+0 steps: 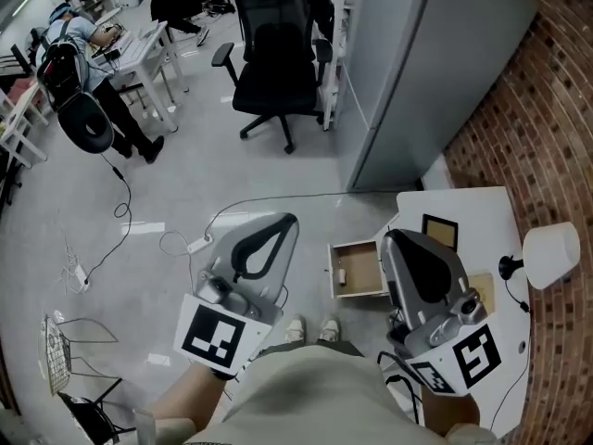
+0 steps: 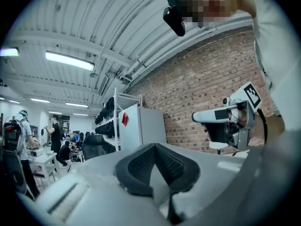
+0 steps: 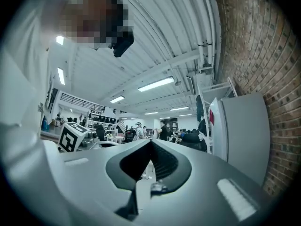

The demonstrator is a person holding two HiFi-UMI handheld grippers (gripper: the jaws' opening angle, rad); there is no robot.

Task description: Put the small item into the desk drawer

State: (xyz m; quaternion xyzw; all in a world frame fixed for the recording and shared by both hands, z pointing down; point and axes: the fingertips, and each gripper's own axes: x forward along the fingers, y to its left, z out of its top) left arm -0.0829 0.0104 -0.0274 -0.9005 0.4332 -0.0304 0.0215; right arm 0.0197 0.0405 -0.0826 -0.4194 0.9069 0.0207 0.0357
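In the head view the wooden desk drawer stands pulled out from the white desk. A small pale item lies inside it by its left wall. My right gripper is raised just right of the drawer, above the desk's edge, jaws shut and empty. My left gripper hangs over the floor, left of the drawer, also shut on nothing. Both gripper views tilt up at the ceiling. The left gripper view shows the right gripper's body; the right gripper view shows the left one's marker cube.
A white lamp and a dark framed object sit on the desk by the brick wall. A grey cabinet and a black office chair stand beyond. Cables lie on the floor; people work far left.
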